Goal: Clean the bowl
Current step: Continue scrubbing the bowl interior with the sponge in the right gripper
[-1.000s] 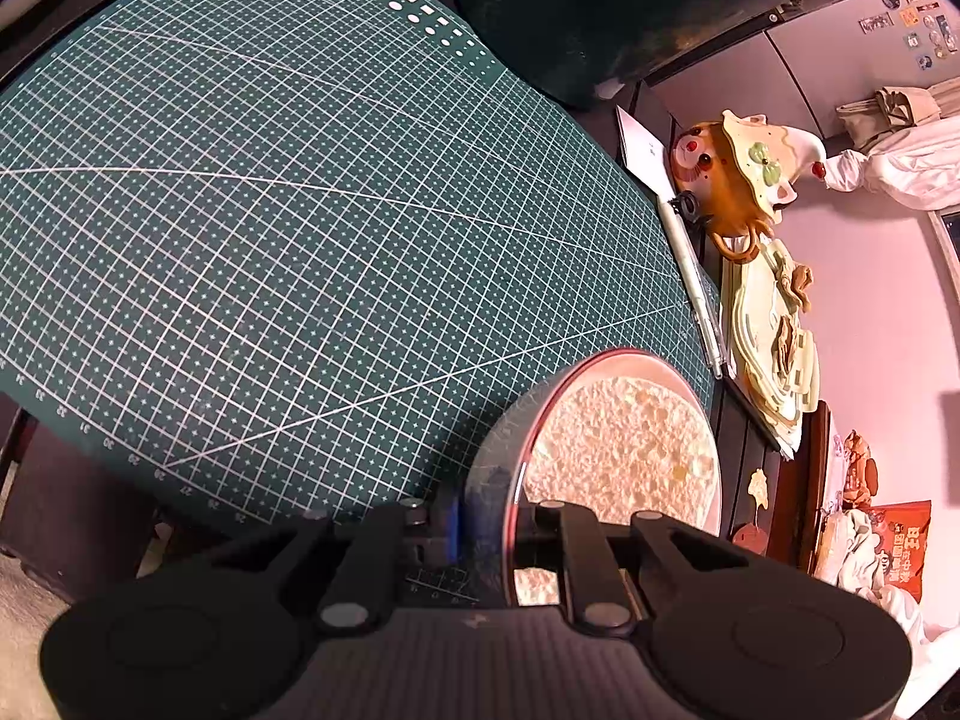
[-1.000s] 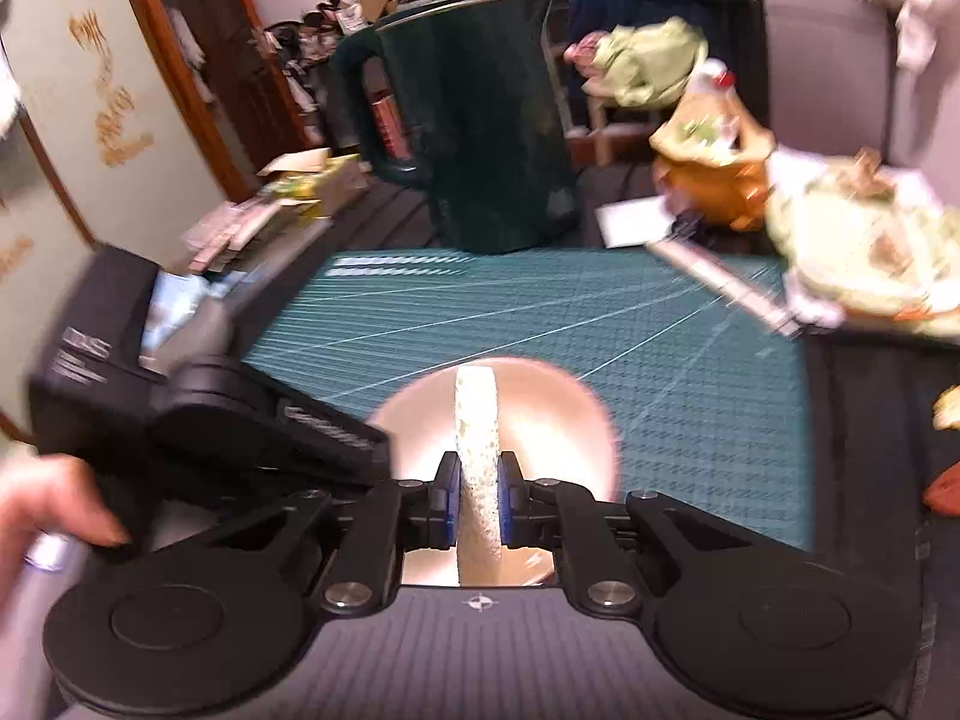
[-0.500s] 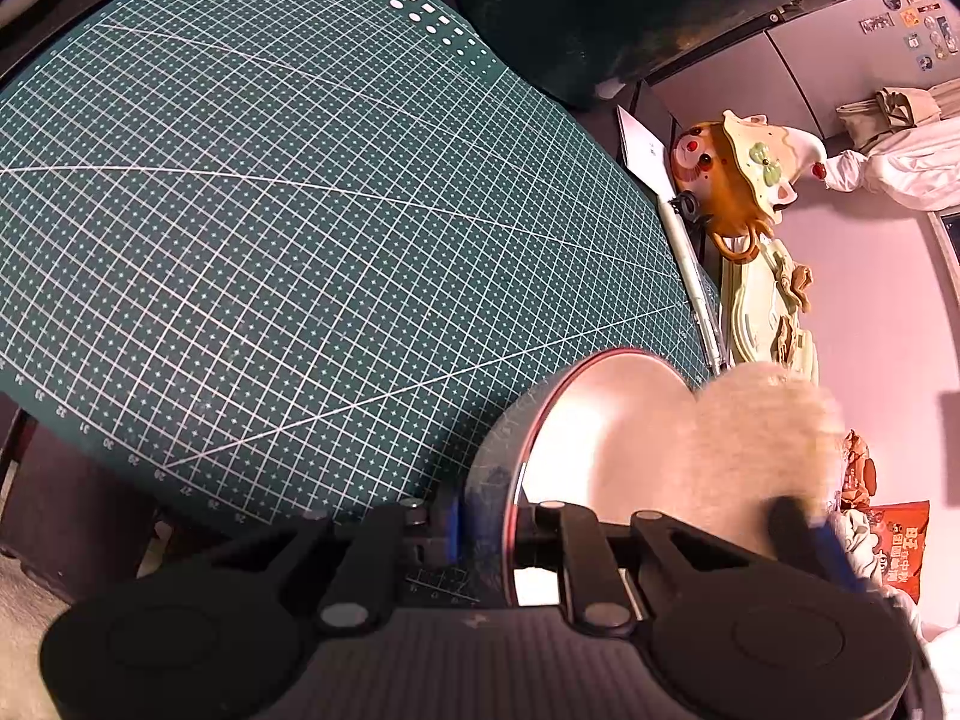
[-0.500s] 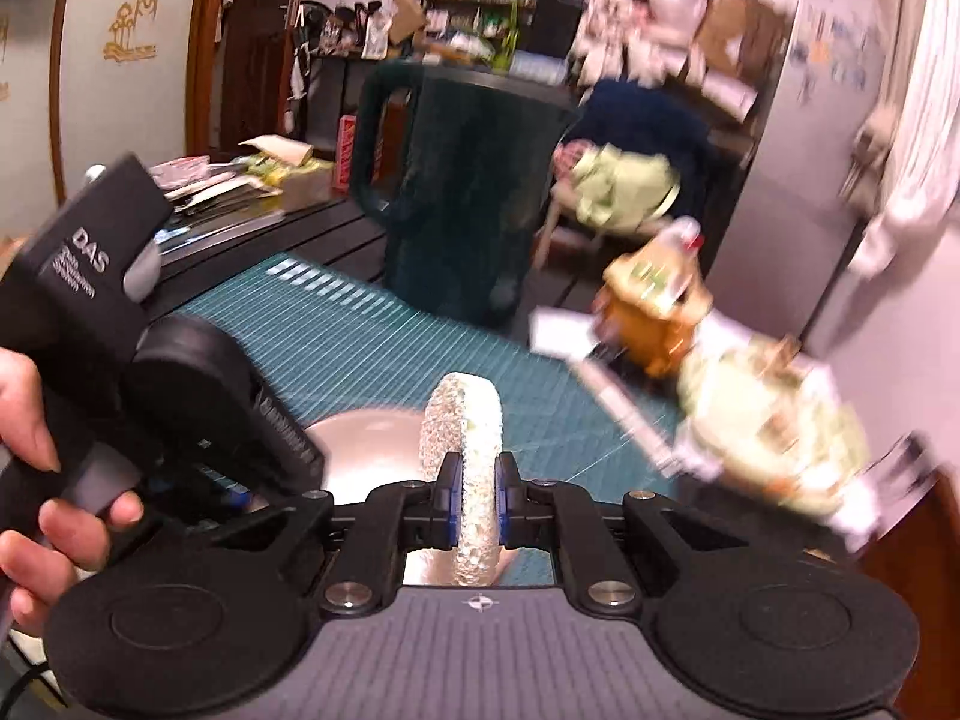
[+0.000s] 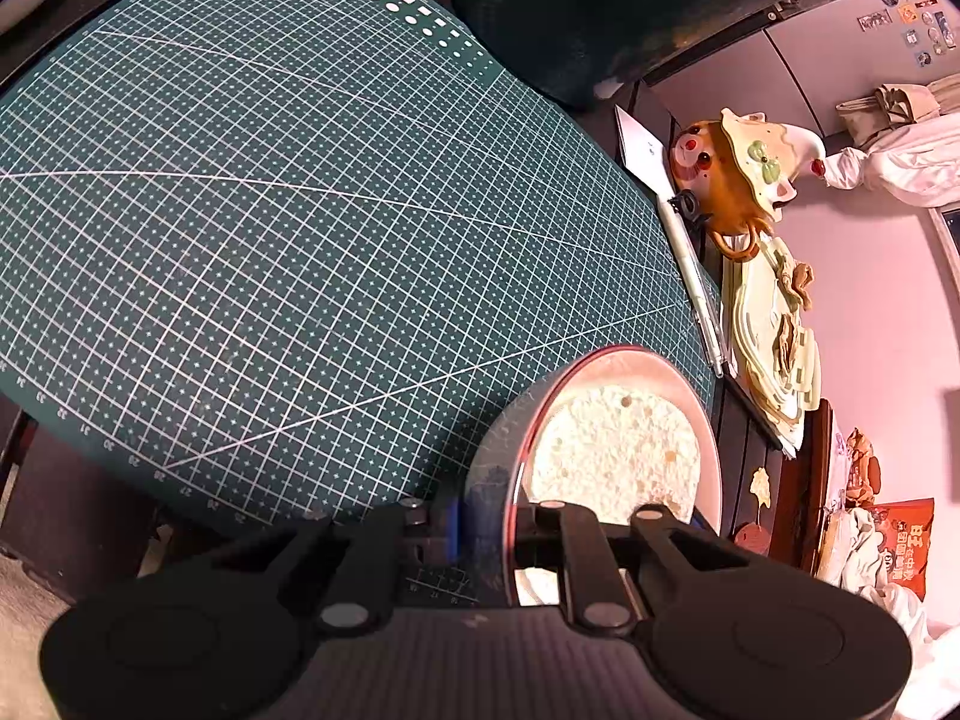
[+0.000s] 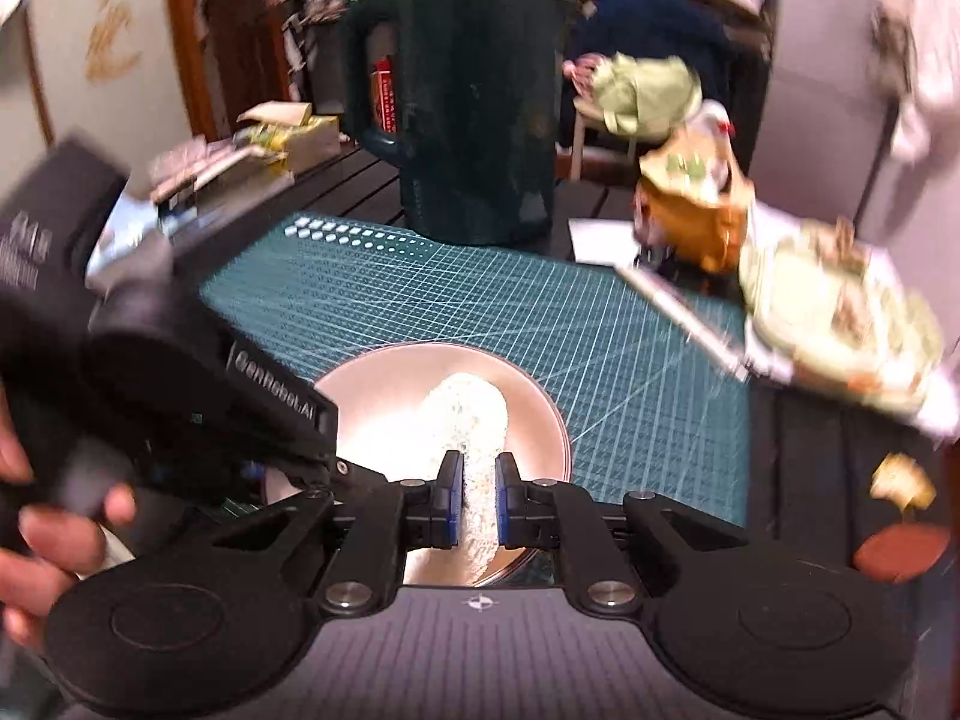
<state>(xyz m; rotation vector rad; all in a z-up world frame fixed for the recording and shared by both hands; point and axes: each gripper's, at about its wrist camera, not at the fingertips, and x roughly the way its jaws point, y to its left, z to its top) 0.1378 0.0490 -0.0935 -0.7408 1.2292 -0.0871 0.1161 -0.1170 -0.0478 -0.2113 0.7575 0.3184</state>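
A shallow metal bowl (image 5: 702,414) with a pinkish sheen rests on the green cutting mat (image 5: 300,192). My left gripper (image 5: 489,516) is shut on the bowl's near rim. A round white sponge (image 5: 612,450) presses flat against the bowl's inside. In the right wrist view my right gripper (image 6: 478,498) is shut on the sponge (image 6: 474,414), which reaches down into the bowl (image 6: 372,384). The left gripper's black body (image 6: 180,390) sits at the bowl's left side, held by a hand.
A large dark green mug (image 6: 468,114) stands at the mat's far edge. A bear figure (image 5: 726,162), a pen (image 5: 690,276) and a pale green craft piece (image 5: 774,330) lie right of the mat. Clutter lies at the far left (image 6: 264,132).
The sponge swung out past the bowl's right rim half a second ago and is now back flat inside the bowl. The left gripper and bowl have stayed put.
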